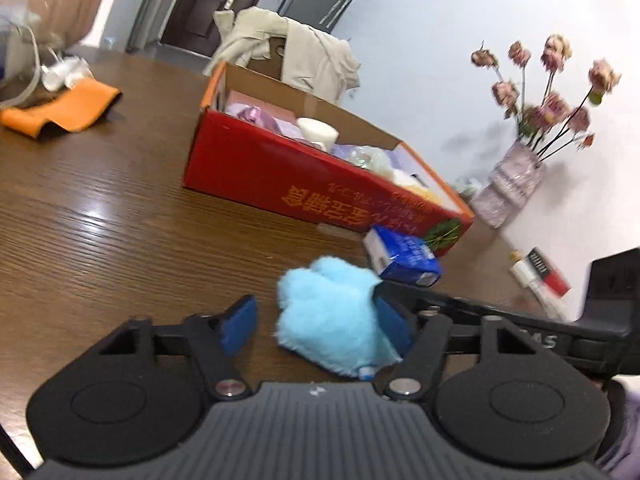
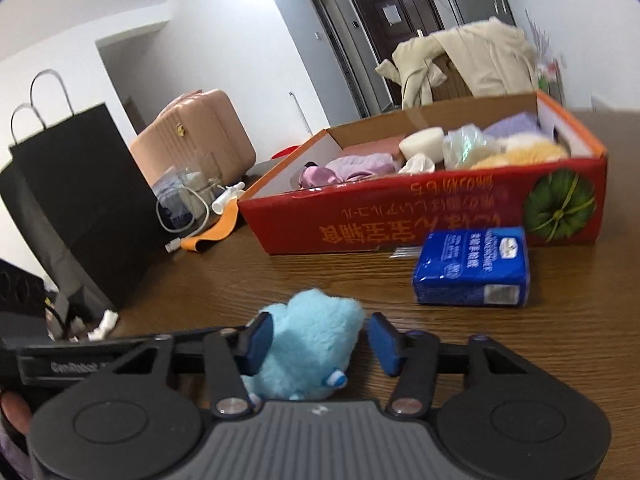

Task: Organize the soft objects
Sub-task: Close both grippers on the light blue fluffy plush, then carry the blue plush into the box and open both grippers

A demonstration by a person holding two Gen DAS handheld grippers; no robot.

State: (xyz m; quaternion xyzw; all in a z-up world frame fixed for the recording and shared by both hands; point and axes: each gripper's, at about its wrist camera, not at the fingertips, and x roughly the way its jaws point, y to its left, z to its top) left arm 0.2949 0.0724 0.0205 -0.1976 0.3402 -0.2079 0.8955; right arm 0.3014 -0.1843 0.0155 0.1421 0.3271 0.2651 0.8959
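A fluffy light-blue plush [image 1: 332, 320] lies on the brown wooden table [image 1: 120, 220] and sits between the fingers of both grippers. My left gripper [image 1: 318, 326] is open: its right pad touches the plush and its left pad stands clear. My right gripper [image 2: 320, 343] is open too, its left pad against the plush [image 2: 312, 344] with a small gap at its right pad. Behind stands a red cardboard box [image 1: 280, 176] holding several soft items, and a blue tissue pack [image 1: 404, 260] lies in front of it. The same box [image 2: 400, 216] and pack [image 2: 472, 268] show in the right wrist view.
An orange cloth [image 1: 64, 108] and cables lie at the far left. A vase of dried flowers [image 1: 516, 180] stands by the wall on the right. A black paper bag [image 2: 72, 200] and a pink suitcase [image 2: 196, 136] are at the left, with a coat-draped chair [image 1: 288, 48] behind the box.
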